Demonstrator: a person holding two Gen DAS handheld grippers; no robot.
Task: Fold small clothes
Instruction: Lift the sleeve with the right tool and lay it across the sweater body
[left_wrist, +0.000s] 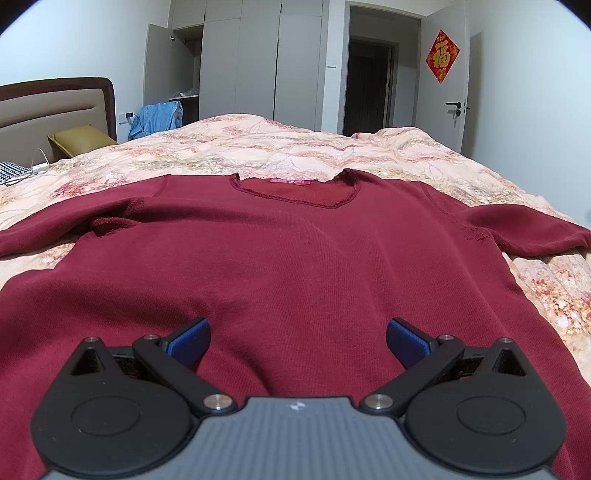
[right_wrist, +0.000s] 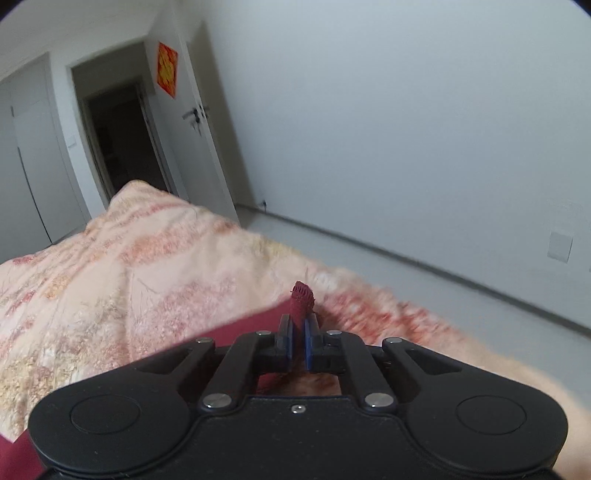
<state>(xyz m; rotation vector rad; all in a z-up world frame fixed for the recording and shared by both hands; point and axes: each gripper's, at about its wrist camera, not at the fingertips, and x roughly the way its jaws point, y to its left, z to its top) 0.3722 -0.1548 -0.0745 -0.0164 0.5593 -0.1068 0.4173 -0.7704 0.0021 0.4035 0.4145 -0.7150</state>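
Note:
A dark red long-sleeved knit top (left_wrist: 288, 258) lies face up and spread flat on the bed, neckline toward the far side, both sleeves stretched outward. My left gripper (left_wrist: 298, 341) hovers over its lower hem, open, its blue pads wide apart with only fabric beneath them. In the right wrist view my right gripper (right_wrist: 299, 332) is shut on a pinched bit of the red top's sleeve end (right_wrist: 302, 300), which sticks up between the blue pads. The rest of that sleeve runs back under the gripper.
The floral quilt (left_wrist: 280, 147) covers the bed. A headboard (left_wrist: 55, 107) and yellow pillow (left_wrist: 81, 138) are at the left, blue clothes (left_wrist: 159, 118) beyond. The bed's edge drops to grey floor (right_wrist: 406, 273) on the right, with an open door (right_wrist: 195, 122) ahead.

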